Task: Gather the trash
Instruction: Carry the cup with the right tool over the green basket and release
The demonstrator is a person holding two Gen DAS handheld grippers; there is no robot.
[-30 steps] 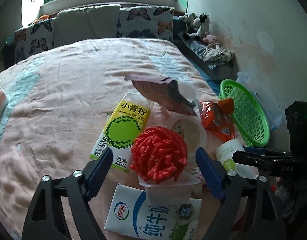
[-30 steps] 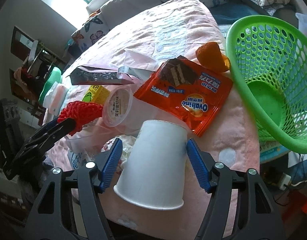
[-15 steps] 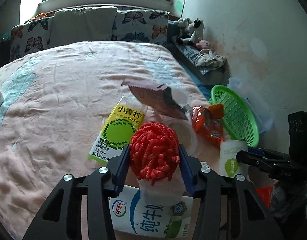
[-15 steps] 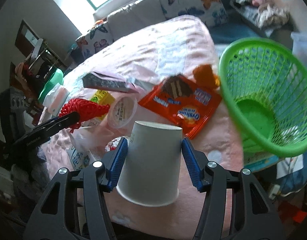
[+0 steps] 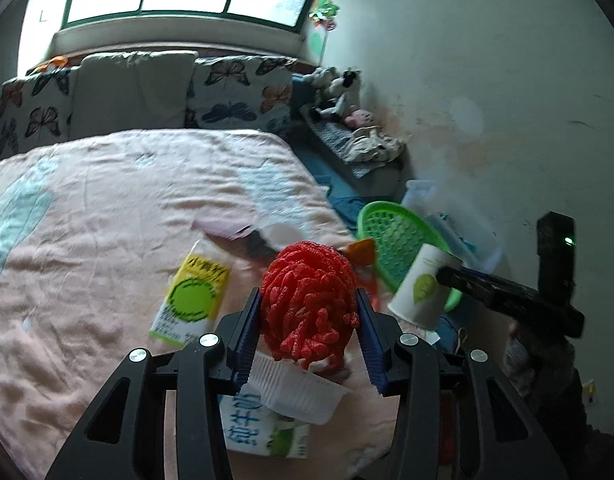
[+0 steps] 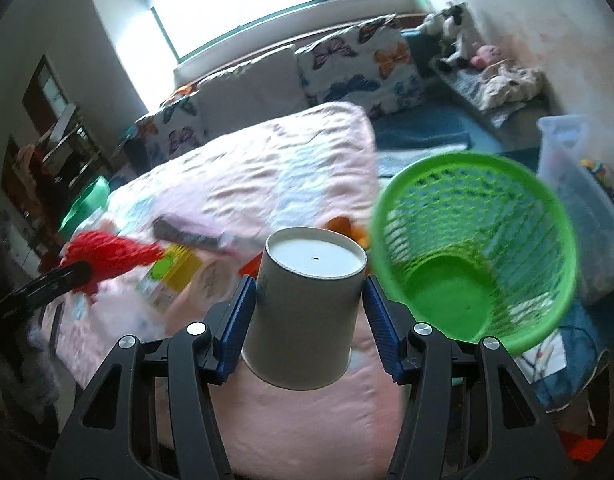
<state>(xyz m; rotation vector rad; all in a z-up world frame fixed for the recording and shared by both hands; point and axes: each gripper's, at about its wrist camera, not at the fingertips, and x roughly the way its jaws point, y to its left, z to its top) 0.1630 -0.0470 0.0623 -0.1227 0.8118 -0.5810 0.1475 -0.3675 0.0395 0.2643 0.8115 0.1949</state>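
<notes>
Milk carton [image 5: 263, 428] lower centre of left view mostly hidden behind clear tub [image 5: 295, 390]; wrapper [image 6: 195, 236] & orange packet [image 6: 343, 226] mid-frame right view blurred, print unreadable

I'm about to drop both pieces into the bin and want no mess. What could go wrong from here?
The red foam net bulges past the left hand-held gripper and could slip out. The paper cup, in the right hand-held gripper, might squash. The green basket sits tilted off the bed's edge, so a drop could miss.

my left tongs [image 5: 309, 322] clamp a red mesh ball [image 5: 309, 300] above a clear tub [image 5: 297, 390]. my right tongs [image 6: 309, 328] pinch a white paper cup [image 6: 305, 312], bottom up, beside the tilted green basket [image 6: 475, 252].
</notes>
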